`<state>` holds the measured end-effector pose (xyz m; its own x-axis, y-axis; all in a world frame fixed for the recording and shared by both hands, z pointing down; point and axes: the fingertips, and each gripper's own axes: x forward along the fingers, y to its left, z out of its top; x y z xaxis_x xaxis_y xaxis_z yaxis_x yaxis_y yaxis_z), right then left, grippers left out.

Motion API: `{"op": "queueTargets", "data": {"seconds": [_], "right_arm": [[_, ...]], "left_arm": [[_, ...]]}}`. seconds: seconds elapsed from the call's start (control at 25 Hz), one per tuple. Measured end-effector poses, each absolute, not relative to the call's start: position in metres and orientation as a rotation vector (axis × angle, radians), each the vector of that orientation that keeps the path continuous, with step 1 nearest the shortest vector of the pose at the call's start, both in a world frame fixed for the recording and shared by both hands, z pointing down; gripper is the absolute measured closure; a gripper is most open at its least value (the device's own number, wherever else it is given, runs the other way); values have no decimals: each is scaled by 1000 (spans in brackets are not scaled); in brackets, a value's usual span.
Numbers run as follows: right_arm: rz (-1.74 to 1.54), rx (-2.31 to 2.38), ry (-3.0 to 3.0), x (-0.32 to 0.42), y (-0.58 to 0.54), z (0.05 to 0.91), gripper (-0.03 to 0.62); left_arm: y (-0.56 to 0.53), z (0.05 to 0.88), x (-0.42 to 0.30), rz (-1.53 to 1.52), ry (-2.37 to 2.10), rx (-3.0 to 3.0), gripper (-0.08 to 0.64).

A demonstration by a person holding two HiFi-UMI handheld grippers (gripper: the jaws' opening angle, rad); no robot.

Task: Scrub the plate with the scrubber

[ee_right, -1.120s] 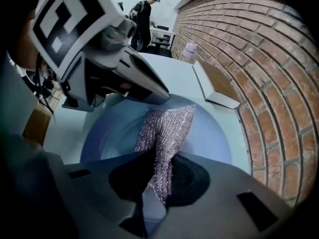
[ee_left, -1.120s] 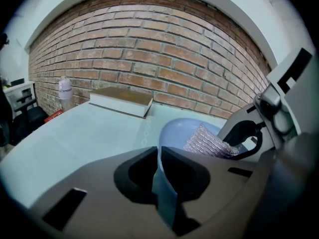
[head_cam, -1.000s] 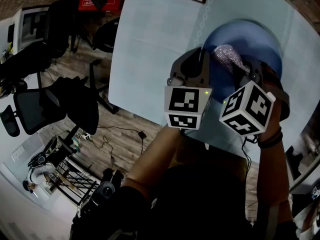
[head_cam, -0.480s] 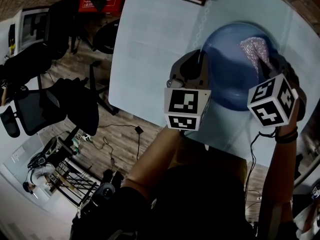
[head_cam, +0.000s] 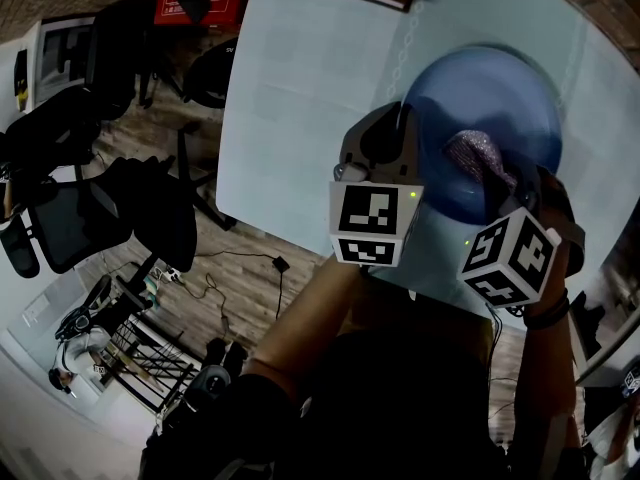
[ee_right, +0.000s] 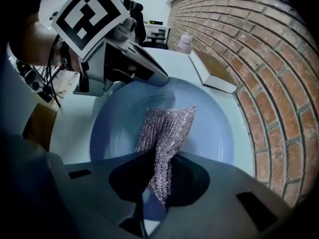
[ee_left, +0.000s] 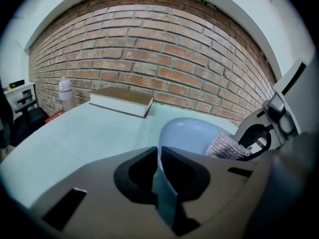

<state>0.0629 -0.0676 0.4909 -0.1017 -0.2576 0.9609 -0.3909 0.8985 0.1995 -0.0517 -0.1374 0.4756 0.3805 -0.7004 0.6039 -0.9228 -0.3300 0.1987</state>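
Note:
A blue plate point(head_cam: 482, 93) lies on the pale glass table point(head_cam: 300, 88). My left gripper point(head_cam: 408, 138) is shut on the plate's left rim; in the left gripper view the rim point(ee_left: 163, 183) runs between its jaws. My right gripper point(head_cam: 508, 190) hangs over the near side of the plate, shut on a silvery-pink mesh scrubber point(head_cam: 478, 158). In the right gripper view the scrubber point(ee_right: 168, 126) fans out from the jaws and lies on the plate point(ee_right: 214, 128), with the left gripper point(ee_right: 144, 68) just beyond it. The scrubber point(ee_left: 227, 146) also shows in the left gripper view.
A closed book point(ee_left: 122, 99) lies at the table's far end by the brick wall point(ee_left: 164, 49), a small bottle point(ee_left: 65, 91) left of it. Office chairs point(head_cam: 90, 208) and cables stand on the wooden floor left of the table. A person point(ee_right: 132, 4) stands far behind.
The right gripper swept the scrubber from the plate's middle to its far right side, then back toward the near middle. The left gripper kept its hold on the rim.

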Motion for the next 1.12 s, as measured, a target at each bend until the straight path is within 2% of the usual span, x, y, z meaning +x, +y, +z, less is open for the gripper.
{"op": "queueTargets", "data": {"seconds": [0.44,1.12], "right_arm": [[89,597,-1740,41,-116,489,508],[178,722,-1637,97,-112,487,509]], "left_arm": [[-138,475,-51,568,-1387,2128,522],[-137,475,-52,568,-1375,2125,521]]}}
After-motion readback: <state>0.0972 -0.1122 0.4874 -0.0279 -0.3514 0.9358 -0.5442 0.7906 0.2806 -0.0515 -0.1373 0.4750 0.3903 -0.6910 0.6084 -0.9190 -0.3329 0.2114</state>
